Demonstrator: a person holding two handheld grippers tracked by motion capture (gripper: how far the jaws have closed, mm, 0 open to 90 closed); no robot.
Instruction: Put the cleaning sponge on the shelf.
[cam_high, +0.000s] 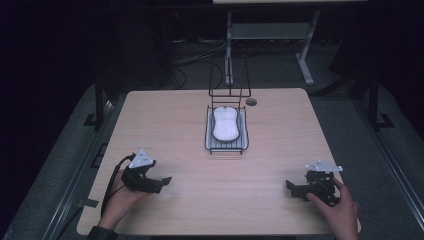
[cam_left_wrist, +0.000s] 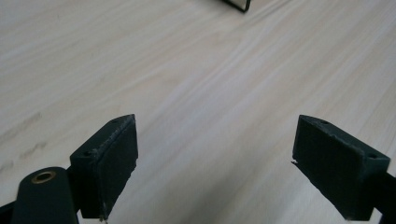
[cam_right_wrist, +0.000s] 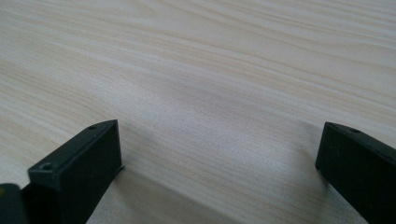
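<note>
Left gripper (cam_high: 159, 181): black body, angular, two flat black jaws. Grey three-cornered plate (cam_high: 141, 159) on top, small dark holes near its corners. Black cable (cam_high: 112, 181) loops off at 9 o'clock from the body. Dark sleeve cuff (cam_high: 100, 233) at the wrist.

Left gripper view: jaw blocks matte black, edges nicked, one small screw hole in each top face. Brass-ringed hole (cam_left_wrist: 44, 177) at 8 o'clock.

Right gripper (cam_high: 291, 188): same black build, grey plate (cam_high: 324, 166) on top.

Right gripper view: black rectangular jaws, a screw hole in each.
</note>
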